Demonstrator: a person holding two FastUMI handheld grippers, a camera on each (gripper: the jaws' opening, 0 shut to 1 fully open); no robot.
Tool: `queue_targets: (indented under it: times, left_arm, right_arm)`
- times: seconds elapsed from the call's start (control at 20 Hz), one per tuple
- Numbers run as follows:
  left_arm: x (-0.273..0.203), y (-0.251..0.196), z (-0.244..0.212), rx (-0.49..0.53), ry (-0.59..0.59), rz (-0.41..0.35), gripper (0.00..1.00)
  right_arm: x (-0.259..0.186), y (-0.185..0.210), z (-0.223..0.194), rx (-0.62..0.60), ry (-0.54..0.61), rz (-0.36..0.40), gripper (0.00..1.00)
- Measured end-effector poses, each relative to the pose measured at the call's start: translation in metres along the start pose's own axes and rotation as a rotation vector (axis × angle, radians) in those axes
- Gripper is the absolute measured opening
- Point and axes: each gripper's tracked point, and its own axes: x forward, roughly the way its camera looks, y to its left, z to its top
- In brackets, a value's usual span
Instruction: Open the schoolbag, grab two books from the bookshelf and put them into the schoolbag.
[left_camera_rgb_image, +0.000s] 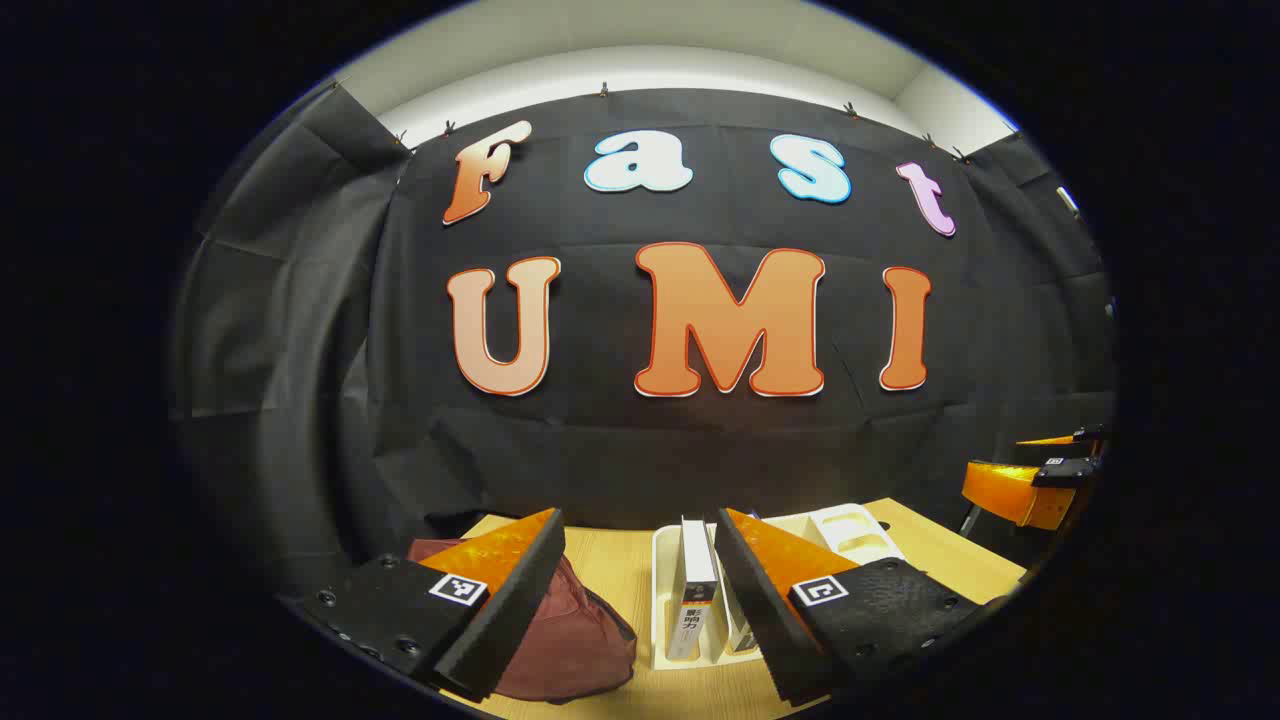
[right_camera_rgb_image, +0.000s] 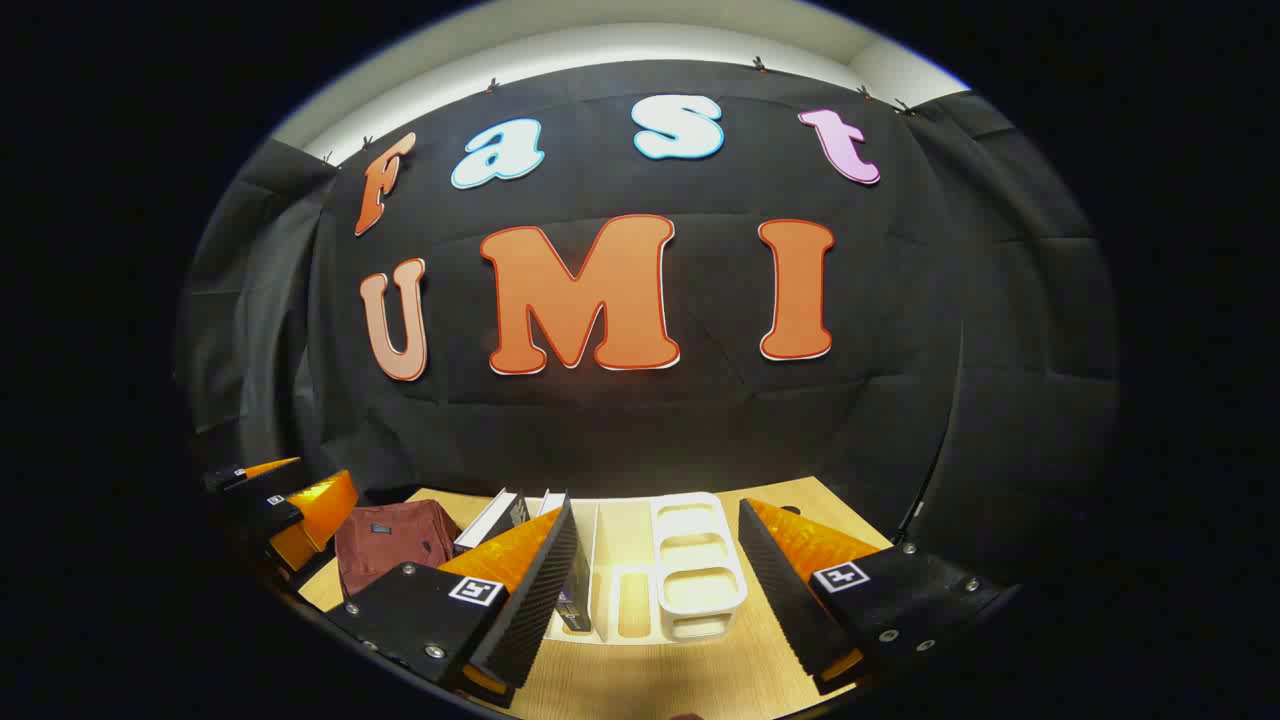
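Schoolbag (left_camera_rgb_image: 570, 630), maroon, zipped, lies just left of bookshelf (left_camera_rgb_image: 662, 600), nearer left tongs (left_camera_rgb_image: 640, 600). Both tongs, right tongs (right_camera_rgb_image: 655, 590) included, spread apart, empty

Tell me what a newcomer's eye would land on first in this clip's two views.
Probably the dark red schoolbag lying at the left of the wooden table, beside the white bookshelf with books standing upright in its left slots. Next come the orange-and-black fingers: the left gripper and the right gripper both hang open above the table, touching nothing.
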Motion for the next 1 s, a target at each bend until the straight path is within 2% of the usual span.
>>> queue_targets:
  times: [1.0]
  left_arm:
    - [-0.0041, 0.0011, 0.0031, 0.013, -0.012, 0.013, 0.95]
  right_arm:
    - [0.0007, -0.0038, 0.0005, -0.005, -0.001, -0.002, 0.96]
